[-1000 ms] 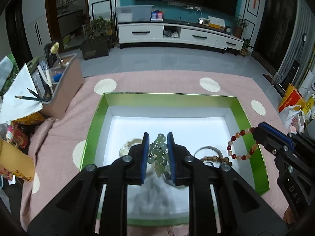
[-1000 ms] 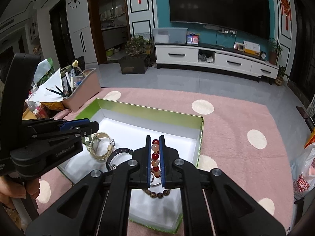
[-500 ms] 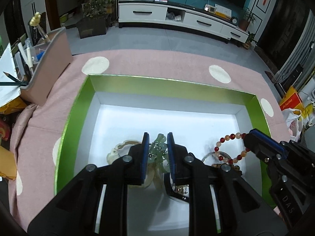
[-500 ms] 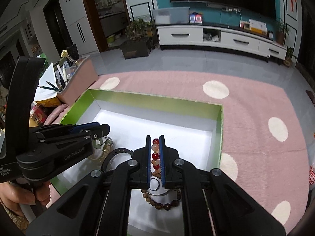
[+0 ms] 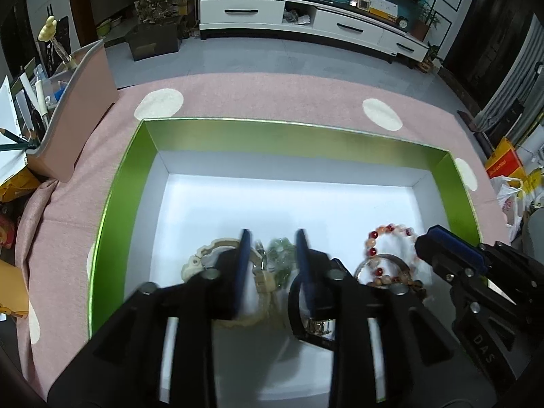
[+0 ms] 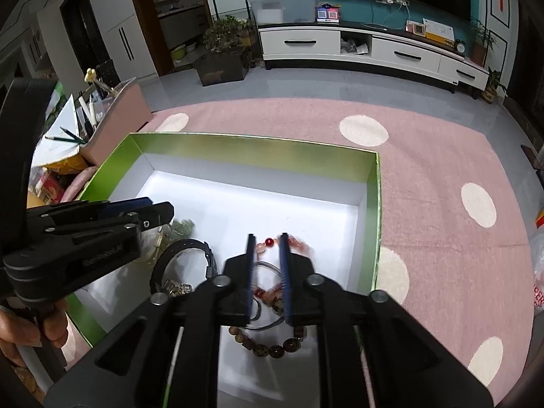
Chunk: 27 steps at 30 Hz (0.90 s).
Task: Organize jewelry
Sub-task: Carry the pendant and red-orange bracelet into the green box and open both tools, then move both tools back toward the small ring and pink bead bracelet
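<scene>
Left gripper [image 5: 270, 234] released, jaws just opened; green pendant [image 5: 281, 251] lies loose between them on the box [image 5: 306, 142] floor. Right gripper [image 6: 267, 238] likewise just parted and released; red bead bracelet [image 6: 270, 242] rests in the box beneath it.
</scene>
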Tool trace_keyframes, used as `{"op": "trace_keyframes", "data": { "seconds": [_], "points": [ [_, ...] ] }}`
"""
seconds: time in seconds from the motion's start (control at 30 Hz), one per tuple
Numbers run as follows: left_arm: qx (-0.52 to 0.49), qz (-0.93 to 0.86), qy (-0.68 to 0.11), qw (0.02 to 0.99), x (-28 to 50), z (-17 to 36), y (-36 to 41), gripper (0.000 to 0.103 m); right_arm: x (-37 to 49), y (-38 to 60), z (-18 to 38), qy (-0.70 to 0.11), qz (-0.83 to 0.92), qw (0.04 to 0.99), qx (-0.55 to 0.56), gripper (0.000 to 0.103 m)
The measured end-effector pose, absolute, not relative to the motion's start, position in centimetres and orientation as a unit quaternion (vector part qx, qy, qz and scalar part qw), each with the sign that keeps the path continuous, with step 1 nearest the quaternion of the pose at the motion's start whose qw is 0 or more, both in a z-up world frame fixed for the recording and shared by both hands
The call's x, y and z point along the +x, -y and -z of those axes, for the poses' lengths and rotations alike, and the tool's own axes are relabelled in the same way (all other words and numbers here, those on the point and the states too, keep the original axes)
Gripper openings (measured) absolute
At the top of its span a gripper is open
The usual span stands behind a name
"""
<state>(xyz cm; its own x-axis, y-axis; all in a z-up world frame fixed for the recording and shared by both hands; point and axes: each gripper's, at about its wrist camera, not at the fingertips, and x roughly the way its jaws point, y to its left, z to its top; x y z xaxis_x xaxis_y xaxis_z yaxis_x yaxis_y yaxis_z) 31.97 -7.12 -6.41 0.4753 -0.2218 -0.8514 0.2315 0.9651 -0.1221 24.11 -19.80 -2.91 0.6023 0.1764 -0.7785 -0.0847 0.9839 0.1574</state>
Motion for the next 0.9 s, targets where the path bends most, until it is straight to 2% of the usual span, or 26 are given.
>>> {"op": "trace_keyframes", "data": {
  "seconds": [0.03,0.2,0.27,0.4,0.43,0.47,0.6,0.63,0.7,0.77,0.9],
  "points": [
    [0.002,0.138,-0.493,0.859,31.9,6.1,6.9,0.045,24.0,19.8,2.8,-0.438,-0.073,0.894,0.053,0.016],
    [0.001,0.147,-0.478,0.866,31.4,4.4,5.8,0.048,23.6,20.2,2.2,-0.429,-0.076,0.898,0.058,0.019],
    [-0.009,0.153,-0.474,0.867,31.1,3.8,4.9,0.06,23.3,20.2,2.0,-0.425,-0.078,0.9,0.058,0.026],
    [-0.018,0.152,-0.464,0.873,30.0,2.8,3.9,0.06,22.6,20.2,1.4,-0.414,-0.082,0.904,0.061,0.028],
    [-0.023,0.154,-0.461,0.874,29.6,2.6,3.5,0.062,22.2,20.3,1.0,-0.41,-0.085,0.906,0.063,0.033],
    [-0.027,0.154,-0.457,0.875,29.1,2.3,3.2,0.065,21.8,20.3,0.8,-0.406,-0.086,0.908,0.063,0.039],
    [-0.03,0.151,-0.444,0.883,27.0,1.3,2.3,0.072,19.8,20.4,-0.6,-0.387,-0.091,0.916,0.063,0.041],
    [-0.033,0.152,-0.441,0.884,26.3,1.1,2.0,0.078,19.4,20.4,-0.9,-0.383,-0.092,0.917,0.064,0.045],
    [-0.035,0.149,-0.435,0.887,24.9,0.7,1.6,0.081,18.1,20.7,-1.5,-0.374,-0.096,0.92,0.069,0.053],
    [-0.028,0.143,-0.43,0.891,23.2,0.5,1.2,0.085,16.4,20.8,-2.2,-0.363,-0.102,0.923,0.074,0.055],
    [-0.024,0.125,-0.427,0.895,19.9,0.7,-0.3,0.085,12.9,21.0,-3.2,-0.348,-0.115,0.927,0.078,0.055]
  ]
}}
